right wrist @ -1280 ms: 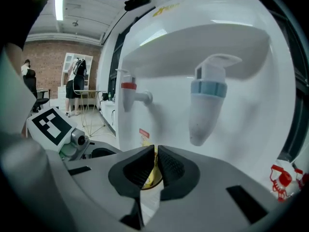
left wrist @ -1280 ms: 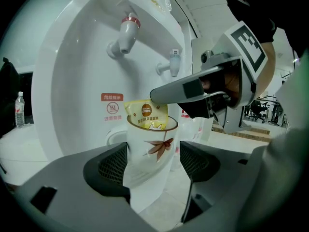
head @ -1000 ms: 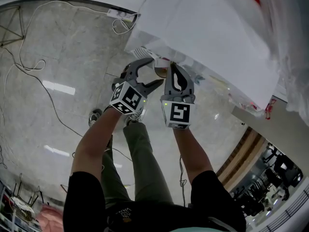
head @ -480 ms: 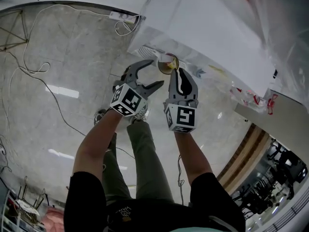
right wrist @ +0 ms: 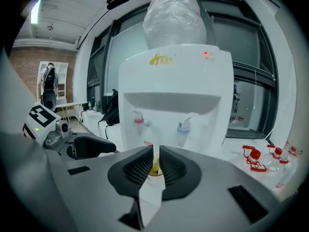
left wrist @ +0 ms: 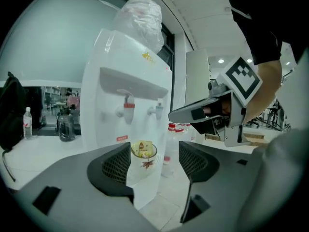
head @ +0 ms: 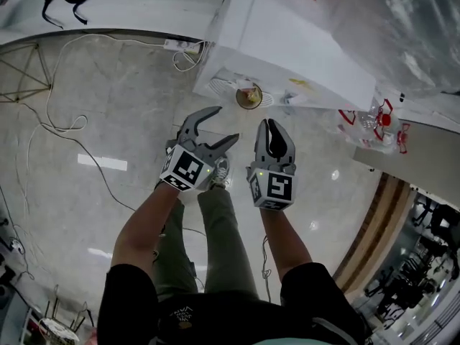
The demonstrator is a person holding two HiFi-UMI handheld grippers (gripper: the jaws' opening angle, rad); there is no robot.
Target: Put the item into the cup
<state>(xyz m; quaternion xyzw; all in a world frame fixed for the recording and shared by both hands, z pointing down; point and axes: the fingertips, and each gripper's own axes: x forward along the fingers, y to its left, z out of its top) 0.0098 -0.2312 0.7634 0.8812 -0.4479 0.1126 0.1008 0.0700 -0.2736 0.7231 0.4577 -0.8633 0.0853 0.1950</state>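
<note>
On the head view I see my left gripper (head: 224, 124) and right gripper (head: 270, 124) held side by side over the floor (head: 108, 121), short of the white water dispenser (head: 302, 42). The cup (head: 249, 98) stands on the dispenser's ledge, well apart from both tongs.

In the left gripper view my jaws stand wide with nothing between them. Past the gap the cup sits below the red tap (left wrist: 128, 111), and the yellow packet (left wrist: 143, 149) rests inside it, poking above the rim.

In the right gripper view my jaws are drawn to a narrow slit and clamp nothing. The cup shows through that slit, beneath the dispenser's taps.
</note>
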